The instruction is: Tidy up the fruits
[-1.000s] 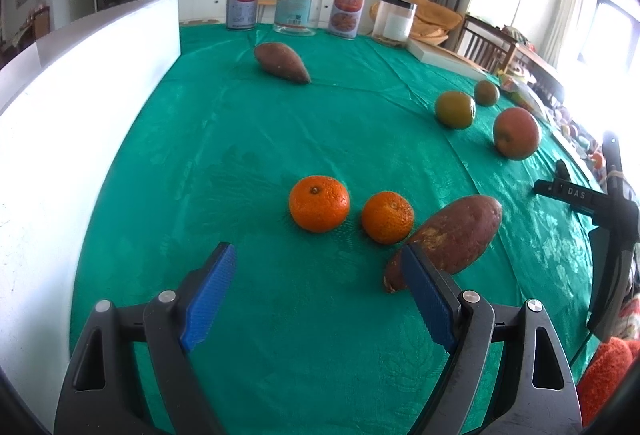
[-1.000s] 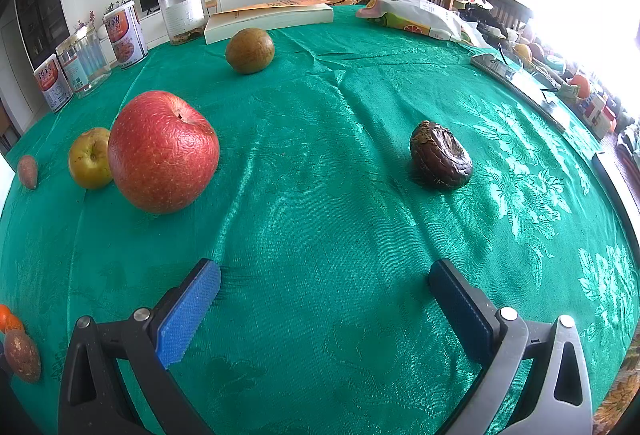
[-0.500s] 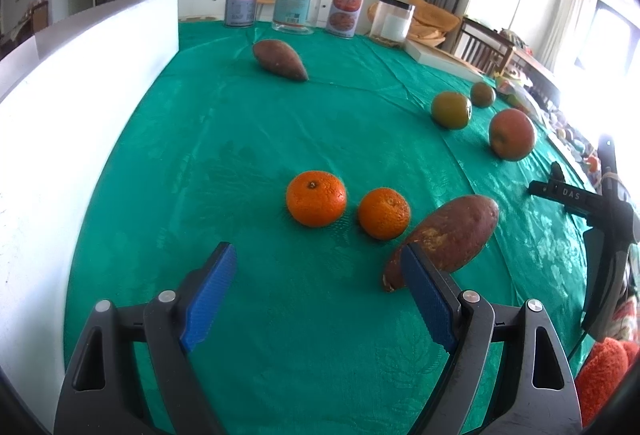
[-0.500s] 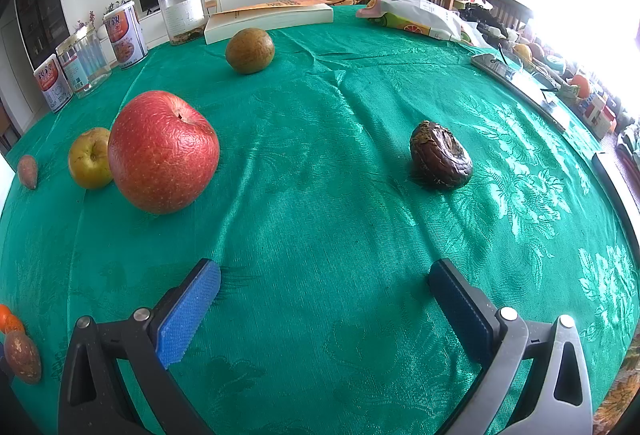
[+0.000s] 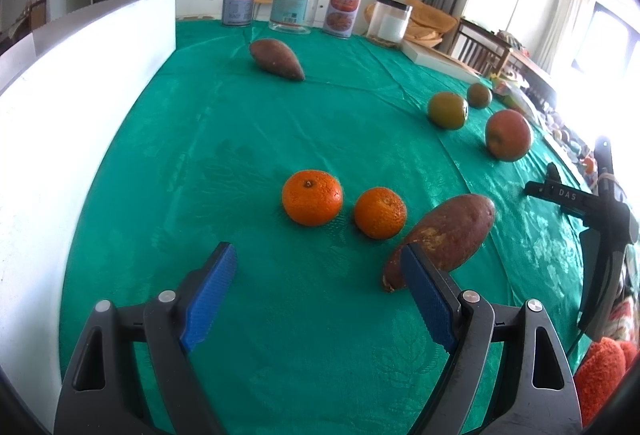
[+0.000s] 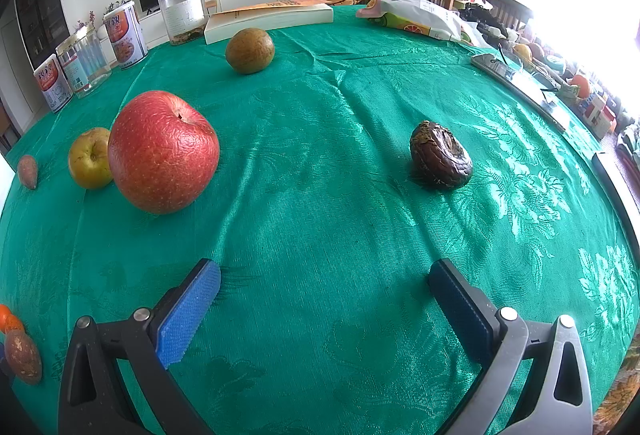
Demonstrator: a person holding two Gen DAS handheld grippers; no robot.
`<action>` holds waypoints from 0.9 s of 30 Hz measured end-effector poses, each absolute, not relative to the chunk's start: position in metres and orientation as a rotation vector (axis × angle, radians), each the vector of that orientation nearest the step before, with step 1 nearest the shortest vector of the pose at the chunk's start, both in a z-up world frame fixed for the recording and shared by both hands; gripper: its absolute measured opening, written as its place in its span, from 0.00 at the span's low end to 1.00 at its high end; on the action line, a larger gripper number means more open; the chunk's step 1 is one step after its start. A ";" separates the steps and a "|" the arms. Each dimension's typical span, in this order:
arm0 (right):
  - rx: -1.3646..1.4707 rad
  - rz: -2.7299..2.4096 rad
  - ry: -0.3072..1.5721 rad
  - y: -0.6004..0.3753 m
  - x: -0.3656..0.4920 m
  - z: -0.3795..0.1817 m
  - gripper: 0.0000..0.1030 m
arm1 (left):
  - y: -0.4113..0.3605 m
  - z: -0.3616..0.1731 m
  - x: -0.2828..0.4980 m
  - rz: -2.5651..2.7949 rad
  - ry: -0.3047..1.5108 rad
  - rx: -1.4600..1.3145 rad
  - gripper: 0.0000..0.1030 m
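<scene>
Nearby, sweet potato [image 5: 440, 237] touching left tool's [image 5: 316, 277] finger

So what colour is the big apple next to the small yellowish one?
Red with fine pale speckles, clearest in the right wrist view: apple.

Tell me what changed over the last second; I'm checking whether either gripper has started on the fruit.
Only the left gripper shifted: it drew back slightly, so the two oranges and the sweet potato sit a little higher in its view. Nothing was grasped or released. The right gripper held still and open, with the red apple and the dark wrinkled fruit unmoved.
</scene>
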State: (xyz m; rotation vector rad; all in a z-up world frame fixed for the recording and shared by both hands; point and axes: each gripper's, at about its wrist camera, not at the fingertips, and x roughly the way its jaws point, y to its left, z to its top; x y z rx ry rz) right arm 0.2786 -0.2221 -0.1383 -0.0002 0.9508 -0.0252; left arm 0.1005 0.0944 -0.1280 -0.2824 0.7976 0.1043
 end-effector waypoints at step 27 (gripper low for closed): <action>0.000 -0.025 0.951 -0.222 0.279 -0.138 1.00 | 0.106 -0.122 0.099 0.081 0.961 -0.251 0.83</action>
